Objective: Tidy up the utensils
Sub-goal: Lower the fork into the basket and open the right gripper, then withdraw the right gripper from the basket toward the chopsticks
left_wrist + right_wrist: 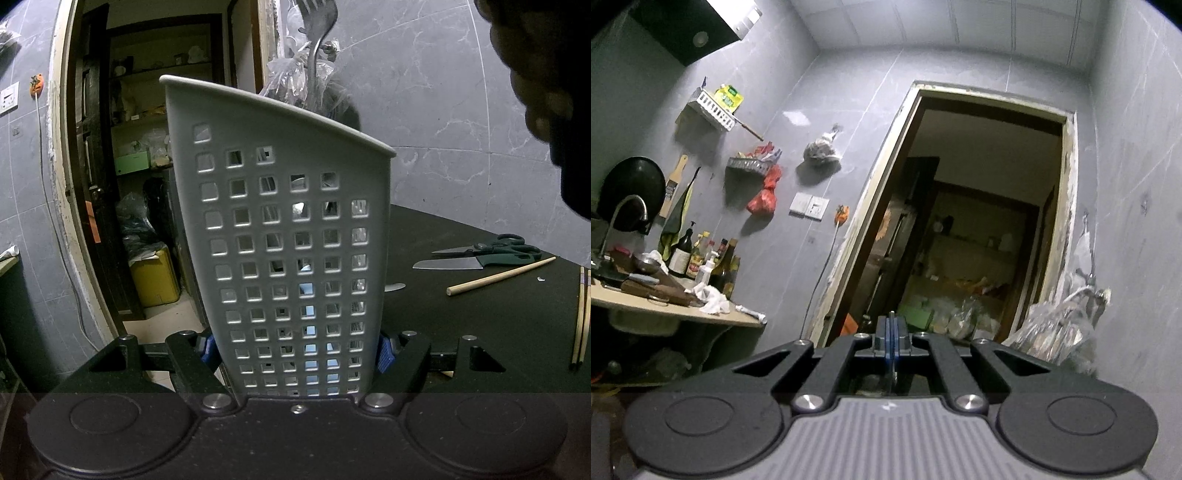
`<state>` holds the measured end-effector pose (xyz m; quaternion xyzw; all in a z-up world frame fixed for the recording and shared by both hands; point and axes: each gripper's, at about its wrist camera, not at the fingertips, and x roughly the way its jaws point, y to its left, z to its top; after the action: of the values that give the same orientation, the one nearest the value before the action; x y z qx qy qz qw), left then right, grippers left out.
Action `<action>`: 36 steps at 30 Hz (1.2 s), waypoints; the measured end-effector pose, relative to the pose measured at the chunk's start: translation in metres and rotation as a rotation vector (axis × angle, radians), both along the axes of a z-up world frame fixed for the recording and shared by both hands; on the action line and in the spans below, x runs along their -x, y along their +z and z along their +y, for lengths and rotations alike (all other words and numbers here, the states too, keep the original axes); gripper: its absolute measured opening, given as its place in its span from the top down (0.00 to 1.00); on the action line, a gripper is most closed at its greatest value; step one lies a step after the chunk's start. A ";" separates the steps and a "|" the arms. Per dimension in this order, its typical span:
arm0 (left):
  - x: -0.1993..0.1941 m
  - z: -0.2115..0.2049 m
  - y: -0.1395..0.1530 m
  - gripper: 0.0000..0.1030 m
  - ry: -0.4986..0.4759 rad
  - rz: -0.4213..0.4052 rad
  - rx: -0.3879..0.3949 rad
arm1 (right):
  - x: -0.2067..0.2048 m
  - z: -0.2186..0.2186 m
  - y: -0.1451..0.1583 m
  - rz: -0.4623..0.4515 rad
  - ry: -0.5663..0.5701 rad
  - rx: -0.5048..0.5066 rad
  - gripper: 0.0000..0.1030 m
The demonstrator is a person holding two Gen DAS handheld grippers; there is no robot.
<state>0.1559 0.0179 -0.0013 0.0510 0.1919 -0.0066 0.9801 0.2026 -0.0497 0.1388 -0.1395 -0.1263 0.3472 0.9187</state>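
We pinch the caddy [291, 258] in our left gripper [295, 350] (fork [319, 44] above); right gripper [892, 343] jaws pressed together.

The left gripper [295, 349] points slightly downward, its blue pads [384, 354] pressed on both sides of the holder [288, 236] it grips. The right gripper [892, 345] tilts slightly upward, its pads closed together on a thin metal piece.
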 end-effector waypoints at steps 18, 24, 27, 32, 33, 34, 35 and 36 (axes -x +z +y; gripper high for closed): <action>0.000 0.000 0.000 0.26 0.000 0.000 0.000 | -0.010 0.003 -0.031 0.115 0.001 0.067 0.97; 0.000 0.000 0.000 0.26 0.000 0.001 0.000 | -0.012 0.004 -0.036 0.137 -0.002 0.087 0.97; 0.000 0.000 0.000 0.26 0.001 0.002 0.000 | -0.012 0.004 -0.037 0.139 -0.004 0.088 0.96; 0.000 0.000 0.000 0.26 0.000 0.003 -0.001 | -0.013 0.003 -0.038 0.145 -0.003 0.091 0.92; 0.000 0.000 0.000 0.26 0.000 0.003 -0.001 | -0.012 0.002 -0.039 0.146 -0.004 0.089 0.86; 0.001 0.001 -0.001 0.26 0.000 0.003 -0.001 | -0.012 0.000 -0.039 0.146 -0.005 0.085 0.78; 0.000 0.000 0.000 0.26 0.000 0.003 -0.001 | -0.012 -0.002 -0.038 0.146 -0.007 0.079 0.76; 0.001 0.000 0.000 0.26 0.000 0.003 -0.001 | -0.011 -0.004 -0.038 0.147 -0.011 0.073 0.70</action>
<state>0.1554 0.0182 -0.0017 0.0516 0.1933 -0.0066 0.9798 0.2138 -0.0540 0.1009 -0.1476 -0.0451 0.3556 0.9218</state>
